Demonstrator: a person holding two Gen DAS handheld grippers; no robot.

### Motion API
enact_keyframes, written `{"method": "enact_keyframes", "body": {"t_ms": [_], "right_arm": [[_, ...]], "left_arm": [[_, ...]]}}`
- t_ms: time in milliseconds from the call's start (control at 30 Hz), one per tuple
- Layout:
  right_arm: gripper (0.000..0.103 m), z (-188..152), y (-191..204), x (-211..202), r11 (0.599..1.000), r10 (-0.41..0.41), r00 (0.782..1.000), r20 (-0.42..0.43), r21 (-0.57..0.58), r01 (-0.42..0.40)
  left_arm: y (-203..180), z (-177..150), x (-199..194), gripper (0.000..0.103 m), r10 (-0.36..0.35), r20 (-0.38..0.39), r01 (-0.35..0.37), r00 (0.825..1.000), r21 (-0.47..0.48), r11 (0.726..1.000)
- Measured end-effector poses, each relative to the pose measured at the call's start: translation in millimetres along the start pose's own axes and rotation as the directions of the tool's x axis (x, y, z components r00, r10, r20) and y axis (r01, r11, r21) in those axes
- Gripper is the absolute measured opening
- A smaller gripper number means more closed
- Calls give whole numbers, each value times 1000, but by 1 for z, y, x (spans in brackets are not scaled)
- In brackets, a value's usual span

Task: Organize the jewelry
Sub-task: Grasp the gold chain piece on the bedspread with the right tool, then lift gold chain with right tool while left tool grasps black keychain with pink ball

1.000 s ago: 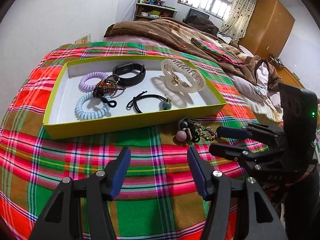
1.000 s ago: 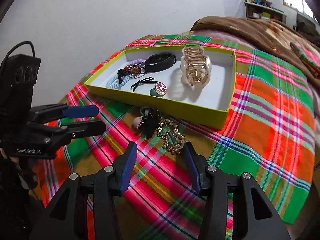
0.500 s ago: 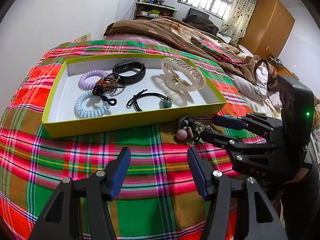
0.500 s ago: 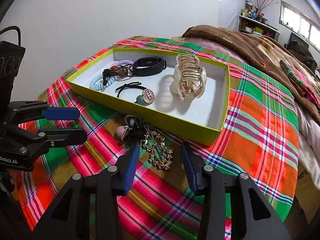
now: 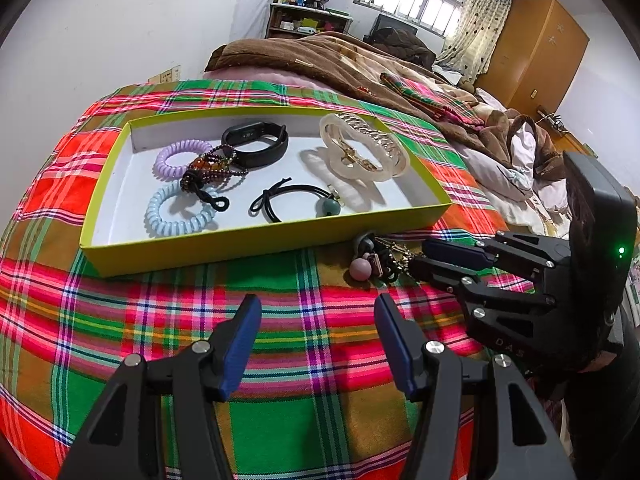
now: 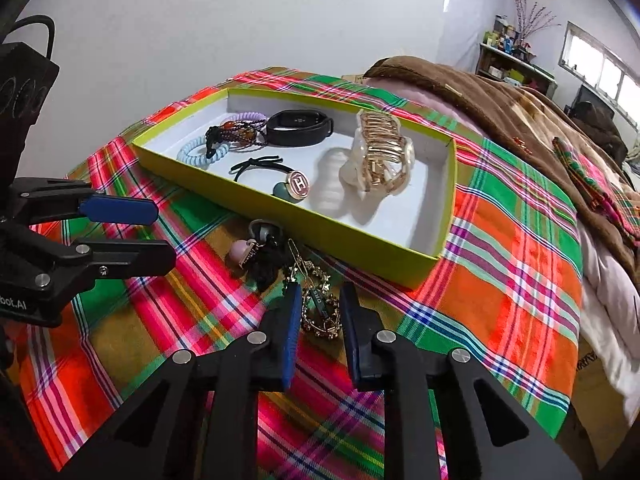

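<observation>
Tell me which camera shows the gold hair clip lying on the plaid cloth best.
The right wrist view: the gold hair clip lies between the right gripper fingers, its studded outline visible. The left wrist view shows only gold bits of it behind that gripper.

Woven plaid cloth bedspread [image 5: 320,360], matt card tray [image 5: 248,242], glossy translucent plastic hair claw [image 6: 376,160], fuzzy brown blanket [image 6: 500,108]

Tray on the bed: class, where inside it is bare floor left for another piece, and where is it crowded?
The tray has bare white floor at its end beyond the gold claw clip, and a strip along the front wall by the blue coil tie. Its far-left part is crowded: purple coil, beads and black band overlap.
</observation>
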State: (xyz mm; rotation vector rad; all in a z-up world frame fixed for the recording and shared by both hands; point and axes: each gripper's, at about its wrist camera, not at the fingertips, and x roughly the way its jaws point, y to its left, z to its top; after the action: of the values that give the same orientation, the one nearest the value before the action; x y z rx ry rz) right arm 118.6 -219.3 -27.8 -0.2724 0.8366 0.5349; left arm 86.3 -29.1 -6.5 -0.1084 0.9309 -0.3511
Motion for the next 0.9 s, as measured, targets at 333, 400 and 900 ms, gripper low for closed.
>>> {"method": "enact_keyframes", "body": {"t_ms": [333,400,900], "right_arm": [[5,-13,-12,-13,998,-33,999,7,52,32],[5,-18,-16,-20,995,-44,999,17,85,42],[26,-26,-28,-29,978,-35,999,7,207,33]], "left_arm": [[-7,1,3,61,-8,-7,8,1000,14,1000],[-8,1,4,61,-11,-8,11,1000,15,1000],[-19,5,11,61,-15,-19,16,1000,43,999]]}}
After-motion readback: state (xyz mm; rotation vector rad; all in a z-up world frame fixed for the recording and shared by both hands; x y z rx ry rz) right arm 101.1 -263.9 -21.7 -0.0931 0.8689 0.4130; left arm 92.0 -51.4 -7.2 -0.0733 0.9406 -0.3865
